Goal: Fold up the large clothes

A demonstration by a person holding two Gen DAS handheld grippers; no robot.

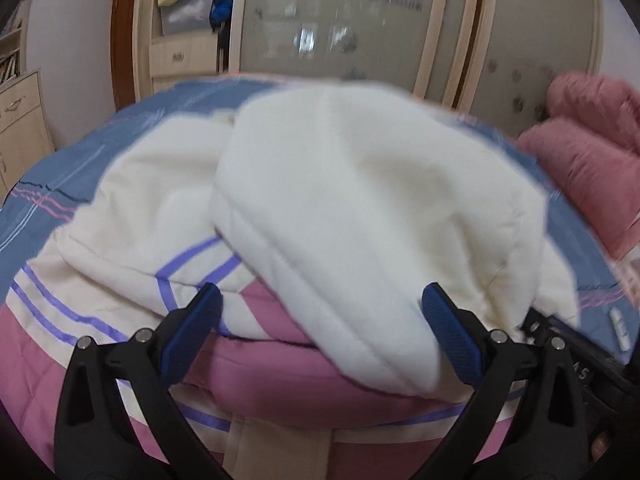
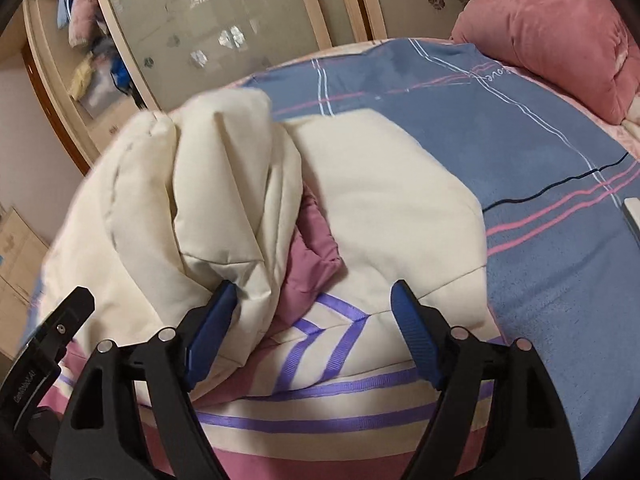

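Right wrist view: right gripper [image 2: 310,336] fingers spread wide, gripping nothing, folded sleeve [image 2: 224,208] brushing its left finger. Left gripper [image 1: 320,334] also spread, empty, sleeve draped between. Jacket [image 2: 360,200] lies lengthwise ahead on bed [image 2: 540,272].

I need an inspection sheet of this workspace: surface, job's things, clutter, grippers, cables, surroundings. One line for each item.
Surface: bed with blue striped sheet.
Job's things: cream and pink padded jacket lying on the sheet, a cream sleeve folded over its body.
Clutter: pink quilt piled at the far side of the bed; small white object on the sheet.
Grippers: left gripper open over the sleeve; right gripper open, pads off the cloth.
Cables: nothing seen.
Surroundings: wardrobe with frosted doors, open shelves with clothes.
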